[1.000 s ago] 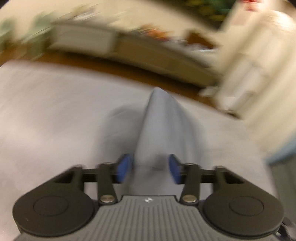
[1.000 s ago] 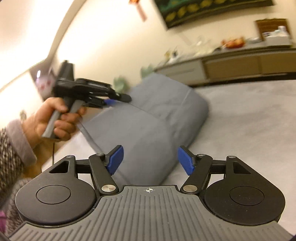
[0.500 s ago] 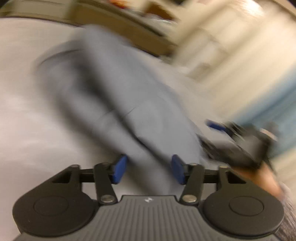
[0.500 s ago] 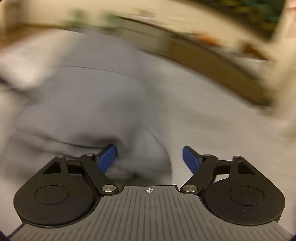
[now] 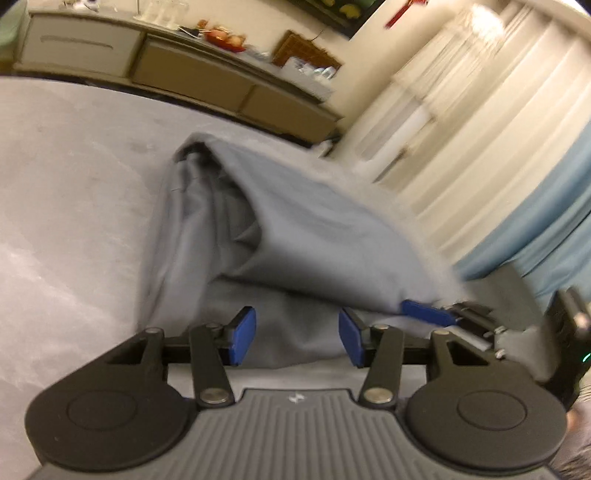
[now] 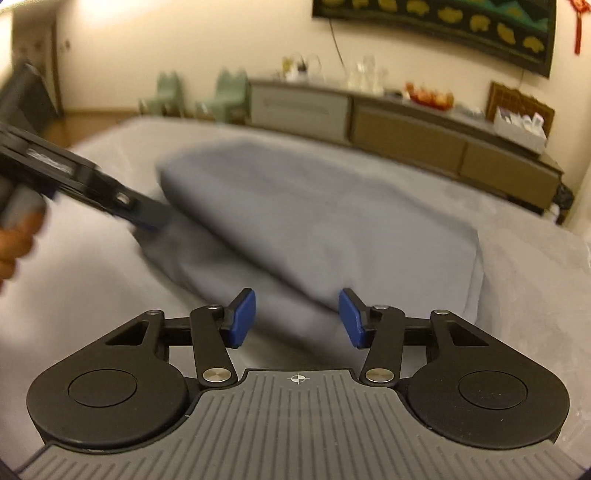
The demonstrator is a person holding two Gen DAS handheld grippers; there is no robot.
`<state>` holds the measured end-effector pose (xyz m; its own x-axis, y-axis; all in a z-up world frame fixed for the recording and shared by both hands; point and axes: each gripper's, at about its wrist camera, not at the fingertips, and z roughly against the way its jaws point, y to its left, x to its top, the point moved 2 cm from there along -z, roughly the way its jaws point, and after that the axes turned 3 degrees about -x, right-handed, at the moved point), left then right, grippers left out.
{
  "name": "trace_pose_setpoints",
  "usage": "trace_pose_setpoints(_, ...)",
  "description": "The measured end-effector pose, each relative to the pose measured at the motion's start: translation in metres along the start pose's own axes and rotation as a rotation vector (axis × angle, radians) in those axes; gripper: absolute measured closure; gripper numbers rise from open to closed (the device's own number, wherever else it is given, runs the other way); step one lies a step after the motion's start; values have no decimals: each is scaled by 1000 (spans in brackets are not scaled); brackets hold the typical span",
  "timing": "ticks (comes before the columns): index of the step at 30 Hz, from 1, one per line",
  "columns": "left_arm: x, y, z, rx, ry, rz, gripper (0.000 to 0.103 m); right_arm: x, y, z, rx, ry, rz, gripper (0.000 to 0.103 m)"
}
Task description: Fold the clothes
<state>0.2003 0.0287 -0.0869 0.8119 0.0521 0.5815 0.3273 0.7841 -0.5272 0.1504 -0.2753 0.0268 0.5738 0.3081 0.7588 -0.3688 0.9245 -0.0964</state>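
Grey garment heaped dead ahead of both grippers, on pale grey surface; upper layer draped over lower, open mouth at far end

Left gripper: pads part-spread, cloth edge between them, no clear pinch; cannot tell if pads touch fabric

Right gripper: jaws closing, near fold of garment between pads, not yet pressed. From left view, blue tip at hem off to right, contact blurred

Step in hand, by judgement: take both near corners for next fold. To do well: close fully on hem only, catching both layers; avoid scooping surface cover beneath; match depth of bite on both sides so fold line runs straight; lift together, keep cloth taut between grippers. Risk: top layer sliding off, bunching at far end

Room: long low sideboard beyond far edge, clutter on top; dark wall hanging above; pale curtains beyond, right of left gripper; person's hand at left of right gripper
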Motion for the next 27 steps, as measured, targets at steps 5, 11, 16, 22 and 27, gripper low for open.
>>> trace_pose_setpoints(5, -11, 22, -4, 64, 0, 158, 94, -7, -49, -10, 27, 60, -224, 96)
trace_pose_setpoints(11, -11, 22, -6, 82, 13, 116, 95, -27, -56, 2, 78, 62, -337, 101)
trace_pose_setpoints(16, -14, 25, -11, 76, 19, 114, 95, -34, -67, 6, 7, 65, -346, 93)
trace_pose_setpoints(22, -10, 7, -23, 98, 11, 80, 91, -44, -85, 20, -76, 67, -370, 61)
trace_pose_setpoints(27, -7, -14, -4, 68, -71, 58, 47, -38, -78, 33, -149, 59, -313, 50)
